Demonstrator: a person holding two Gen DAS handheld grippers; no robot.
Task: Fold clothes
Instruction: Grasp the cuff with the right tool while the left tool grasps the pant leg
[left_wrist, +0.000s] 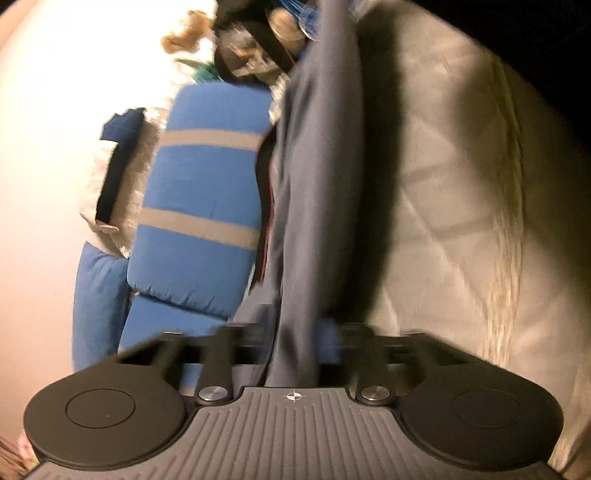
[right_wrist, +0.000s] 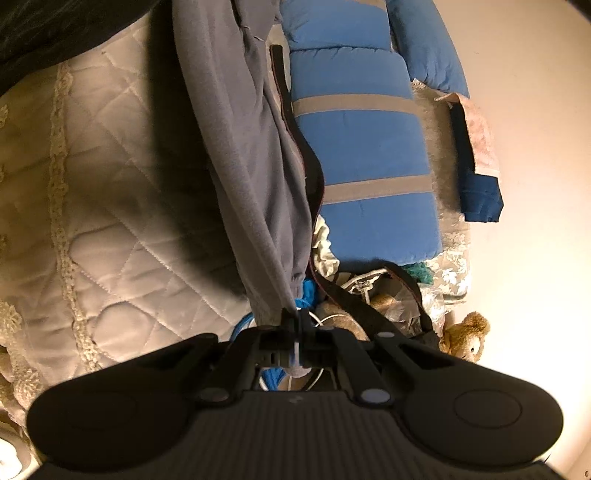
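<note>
Grey garment (right_wrist: 255, 147) hangs stretched between your left tongs (left_wrist: 295, 343) and right tongs (right_wrist: 295, 325), both clamped on it, bed (right_wrist: 110, 184) at 9 o'clock. No fold showing; folding left.

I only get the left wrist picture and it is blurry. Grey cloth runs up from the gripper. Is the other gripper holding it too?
Observer: Yes. The right gripper is shut on an end of the grey garment, which stretches away from it above the quilted cover.
Operator: That brown blob near the wall, what is it?
Observer: A small teddy bear, sharp in the right view.
Operator: Anything hanging beside the garment?
Observer: A dark strap runs along its edge, next to the blue cushion.
</note>
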